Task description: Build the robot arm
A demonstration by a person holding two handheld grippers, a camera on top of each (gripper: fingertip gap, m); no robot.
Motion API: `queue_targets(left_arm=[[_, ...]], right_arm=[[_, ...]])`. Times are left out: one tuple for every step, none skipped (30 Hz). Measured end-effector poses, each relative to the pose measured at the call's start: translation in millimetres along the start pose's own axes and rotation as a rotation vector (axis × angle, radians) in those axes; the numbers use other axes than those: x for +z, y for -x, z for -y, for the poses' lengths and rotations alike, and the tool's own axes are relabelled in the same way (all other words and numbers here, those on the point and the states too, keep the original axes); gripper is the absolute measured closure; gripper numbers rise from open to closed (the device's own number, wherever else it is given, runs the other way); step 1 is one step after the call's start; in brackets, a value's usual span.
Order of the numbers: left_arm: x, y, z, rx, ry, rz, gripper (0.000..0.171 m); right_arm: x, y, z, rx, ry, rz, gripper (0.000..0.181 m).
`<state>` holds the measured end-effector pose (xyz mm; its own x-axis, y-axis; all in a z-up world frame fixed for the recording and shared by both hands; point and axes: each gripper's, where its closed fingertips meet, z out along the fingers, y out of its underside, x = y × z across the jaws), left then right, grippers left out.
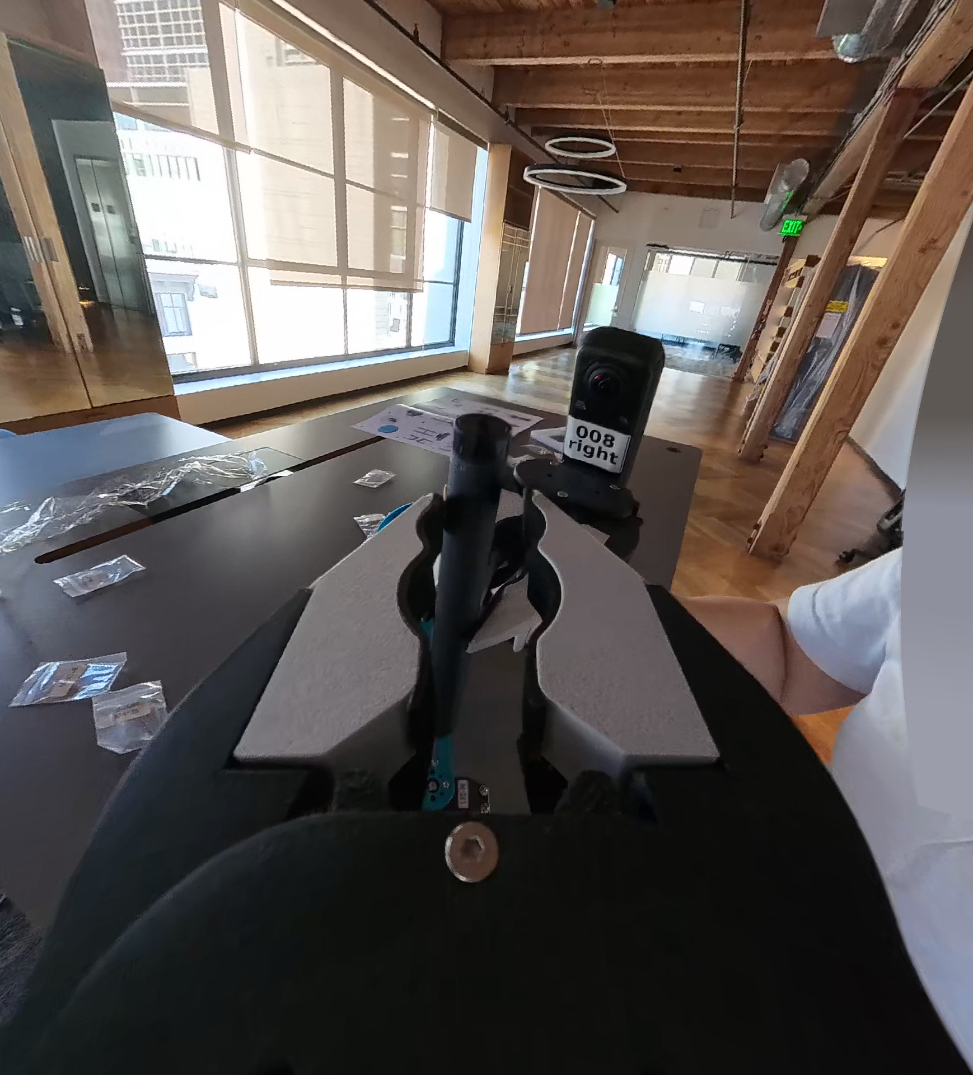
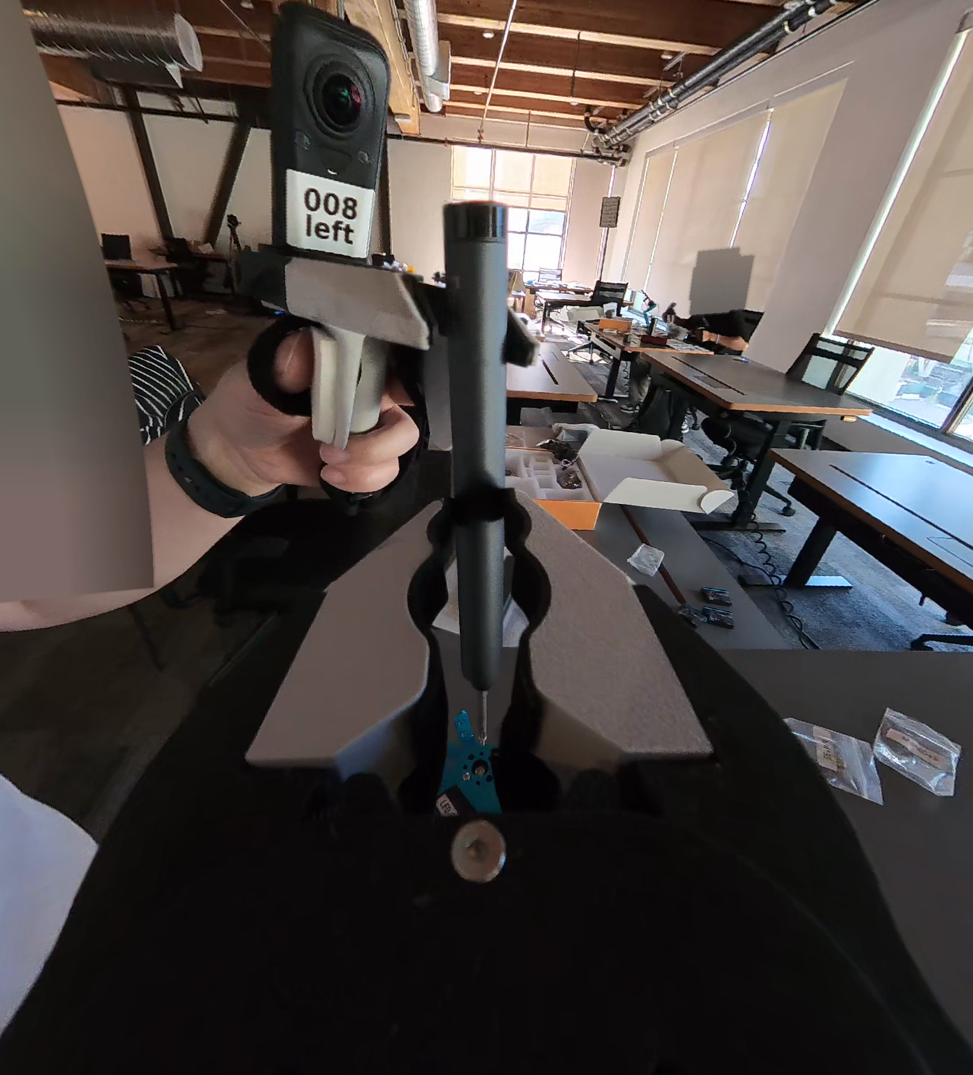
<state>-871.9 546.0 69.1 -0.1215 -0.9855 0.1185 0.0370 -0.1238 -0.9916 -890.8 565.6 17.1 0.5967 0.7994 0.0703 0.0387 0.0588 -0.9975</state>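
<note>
Both grippers clamp one slim dark-grey metal screwdriver: the right gripper low, the left gripper higher. Only the right wrist view shows its tip touching the small teal bracket, and far right an open white cardboard box of small parts.

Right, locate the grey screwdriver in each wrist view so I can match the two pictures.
Left wrist view: the grey screwdriver is at centre, leaning away between that view's own jaws, with its black cap uppermost.
Right wrist view: the screwdriver is at centre, upright, gripped low by that view's own jaws and higher up by the other gripper's.
Shared landmark: the teal part beneath the screwdriver's tip.
</note>
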Motion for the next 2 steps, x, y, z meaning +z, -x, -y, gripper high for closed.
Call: queue_targets(left_arm=[[0.8,0.7,-1.7,0.013,0.006,0.014,0.147],[1.2,2.1,-3.2,0.025,0.01,0.031,0.151]], right_arm=[[0.1,0.4,-1.2,0.002,0.004,0.0,0.165],[0.2,0.8,-2.6,0.007,0.006,0.001,0.165]])
